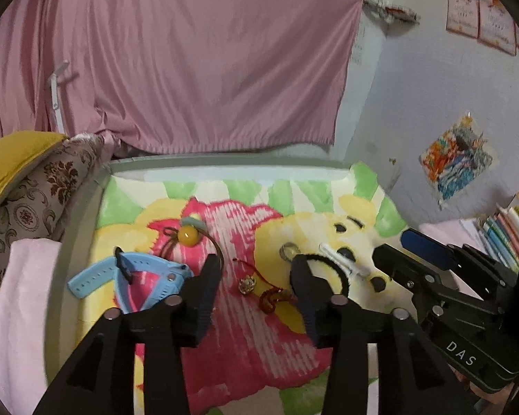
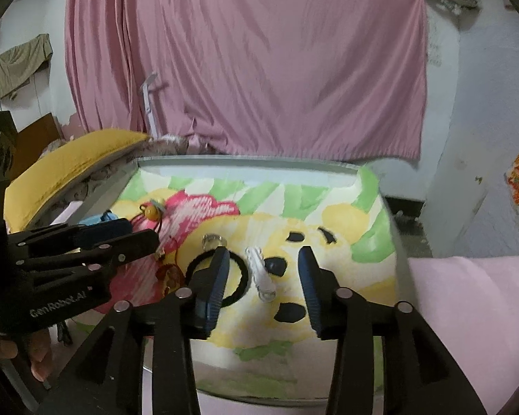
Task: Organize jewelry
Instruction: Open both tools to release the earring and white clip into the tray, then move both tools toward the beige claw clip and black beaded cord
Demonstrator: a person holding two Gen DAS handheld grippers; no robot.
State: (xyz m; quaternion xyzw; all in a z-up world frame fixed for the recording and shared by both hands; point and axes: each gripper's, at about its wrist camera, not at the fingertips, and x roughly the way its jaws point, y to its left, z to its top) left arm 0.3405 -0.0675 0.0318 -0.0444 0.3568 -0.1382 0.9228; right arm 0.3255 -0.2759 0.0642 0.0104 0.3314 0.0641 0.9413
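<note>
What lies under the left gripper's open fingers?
Below the left gripper a small metal charm and amber bead bracelet lie on the cartoon towel; its right finger hides part of the black hair tie.

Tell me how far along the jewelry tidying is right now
Nothing looks sorted yet. The blue watch strap, yellow bead on a cord, red string bracelet with a metal charm, black hair tie, clear ring and clear hair clip all lie loose on the cartoon towel. The left gripper and right gripper are open and hold nothing. All the sorting remains.
</note>
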